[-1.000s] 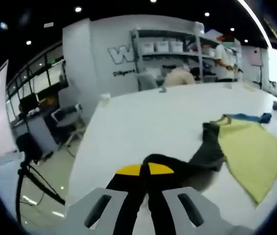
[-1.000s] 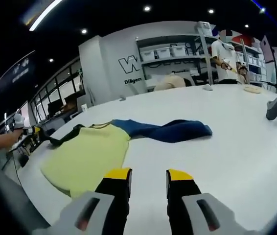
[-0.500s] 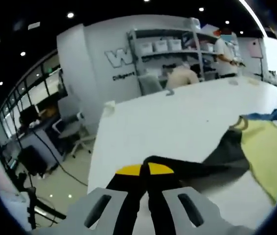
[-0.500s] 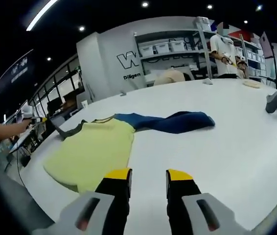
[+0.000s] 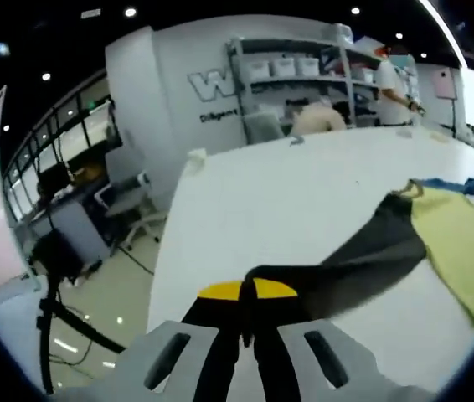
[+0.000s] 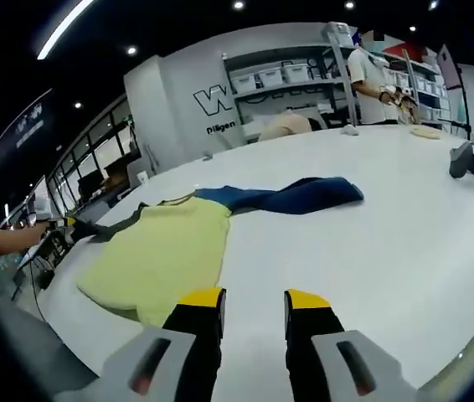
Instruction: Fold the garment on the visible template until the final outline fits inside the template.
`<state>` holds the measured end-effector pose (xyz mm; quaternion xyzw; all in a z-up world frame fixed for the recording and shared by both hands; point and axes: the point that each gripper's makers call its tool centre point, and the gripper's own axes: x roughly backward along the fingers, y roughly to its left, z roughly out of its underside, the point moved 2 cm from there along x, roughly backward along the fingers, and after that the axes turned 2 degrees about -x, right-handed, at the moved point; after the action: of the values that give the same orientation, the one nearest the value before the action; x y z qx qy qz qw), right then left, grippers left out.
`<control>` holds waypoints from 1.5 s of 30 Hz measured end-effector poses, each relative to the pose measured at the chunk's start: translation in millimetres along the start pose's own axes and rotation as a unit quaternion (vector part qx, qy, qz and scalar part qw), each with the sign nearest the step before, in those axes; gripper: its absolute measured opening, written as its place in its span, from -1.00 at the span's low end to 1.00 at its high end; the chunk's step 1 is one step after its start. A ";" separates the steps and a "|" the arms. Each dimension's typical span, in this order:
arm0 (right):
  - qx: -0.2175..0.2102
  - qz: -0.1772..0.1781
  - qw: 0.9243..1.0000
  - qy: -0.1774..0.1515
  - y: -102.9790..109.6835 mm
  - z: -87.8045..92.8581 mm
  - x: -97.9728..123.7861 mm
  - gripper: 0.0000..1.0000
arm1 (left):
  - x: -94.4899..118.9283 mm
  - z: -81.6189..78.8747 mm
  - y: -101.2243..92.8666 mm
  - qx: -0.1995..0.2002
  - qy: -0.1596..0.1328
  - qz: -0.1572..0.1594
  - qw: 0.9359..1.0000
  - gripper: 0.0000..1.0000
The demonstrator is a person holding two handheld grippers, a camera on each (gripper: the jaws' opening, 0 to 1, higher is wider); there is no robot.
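Note:
A yellow garment (image 6: 163,254) with one dark grey sleeve (image 5: 371,251) and one blue sleeve (image 6: 291,195) lies on a white table (image 6: 371,251). My left gripper (image 5: 248,291) is shut on the end of the grey sleeve and holds it stretched out from the yellow body (image 5: 463,243). In the right gripper view the left gripper (image 6: 63,223) shows at the far left, with the grey sleeve (image 6: 111,224) running to it. My right gripper (image 6: 254,300) hovers open above the table, nearer than the garment, with nothing between its jaws.
A dark object (image 6: 466,157) sits on the table at the right. Shelves with white bins (image 5: 291,71) and a standing person (image 6: 371,75) are beyond the table. Chairs and desks (image 5: 124,205) stand off the table's left edge, with a tripod (image 5: 57,327) on the floor.
The left gripper has pulled the grey sleeve outward, so it now lies long and straight instead of bunched. The right gripper has stayed open over the table.

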<state>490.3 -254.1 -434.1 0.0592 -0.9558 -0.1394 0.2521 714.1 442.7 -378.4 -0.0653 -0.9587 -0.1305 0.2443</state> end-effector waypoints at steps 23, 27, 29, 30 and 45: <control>0.001 -0.030 1.000 -0.006 7.4 6.7 -4.1 -0.49 | 39.6 56.9 -7.0 0.009 0.054 -0.021 0.998 -0.89; -0.003 -0.035 0.999 -0.011 11.7 8.6 0.5 -0.48 | 44.9 61.3 -16.8 0.018 0.049 -0.016 0.998 -0.87; -0.006 -0.037 0.999 -0.011 13.4 9.9 2.0 -0.48 | 49.2 66.1 -21.5 0.020 0.054 -0.009 0.998 -0.81; -0.008 -0.038 0.999 -0.012 13.7 10.6 2.8 -0.48 | 52.9 67.7 -25.7 0.018 0.055 -0.008 0.998 -0.75; -0.013 -0.060 0.998 -0.007 21.3 24.7 7.9 -0.47 | 100.9 64.2 -62.5 0.028 0.025 0.011 0.999 -0.11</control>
<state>470.2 -229.3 -444.7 0.1119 -0.9503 -0.1670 0.2375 585.4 407.2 -397.4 -0.0653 -0.9549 -0.1028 0.2708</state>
